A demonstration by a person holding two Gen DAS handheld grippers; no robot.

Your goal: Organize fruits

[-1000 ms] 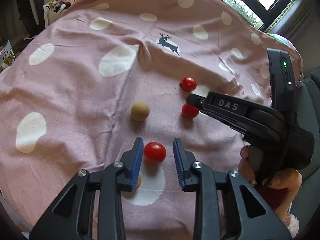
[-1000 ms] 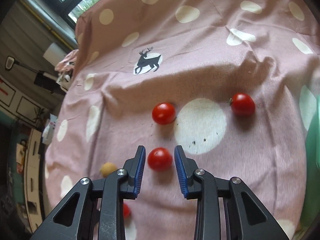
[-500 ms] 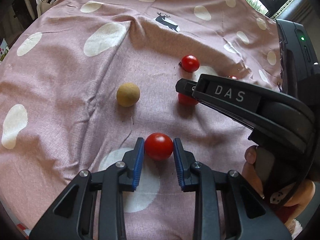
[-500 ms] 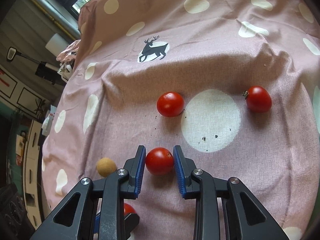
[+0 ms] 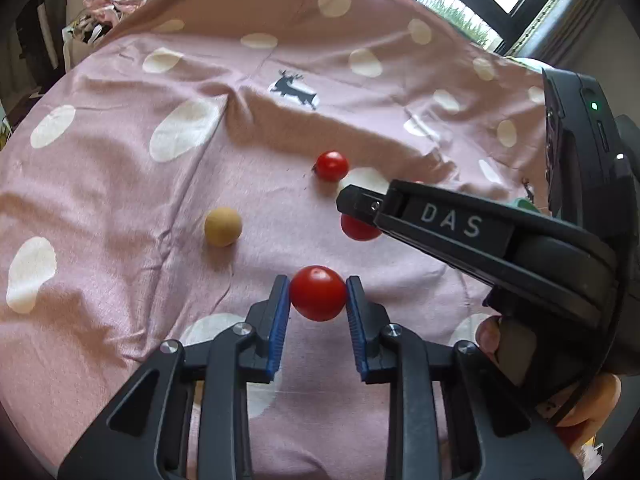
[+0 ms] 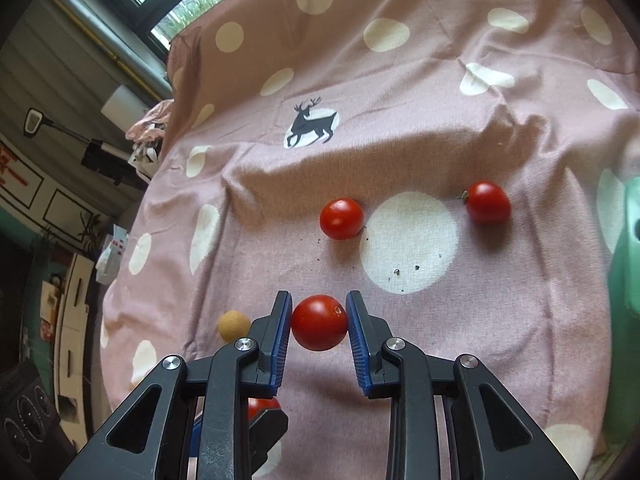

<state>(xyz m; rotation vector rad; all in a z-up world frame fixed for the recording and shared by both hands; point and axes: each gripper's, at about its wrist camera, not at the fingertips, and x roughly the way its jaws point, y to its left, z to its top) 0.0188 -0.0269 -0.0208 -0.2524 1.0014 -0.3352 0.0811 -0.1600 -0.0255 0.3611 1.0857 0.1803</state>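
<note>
Since a second ago both grippers have closed in on their tomatoes, which then sat loose between wider jaws. Taking the deer print (image 5: pixel 295 87) on the pink dotted cloth (image 5: pixel 120 184) as landmark: a tan round fruit (image 5: pixel 223 226) lies below and left of it. Further down, almost straight under the deer, the left gripper (image 5: pixel 318 298) pinches a red tomato (image 5: pixel 318 293) between its blue pads, both touching. A loose tomato (image 5: pixel 331 165) sits just below the deer. Right of that, the right gripper (image 6: pixel 319 322) clamps another tomato (image 6: pixel 319 322). A stemmed tomato (image 6: pixel 488 202) lies furthest right.
</note>
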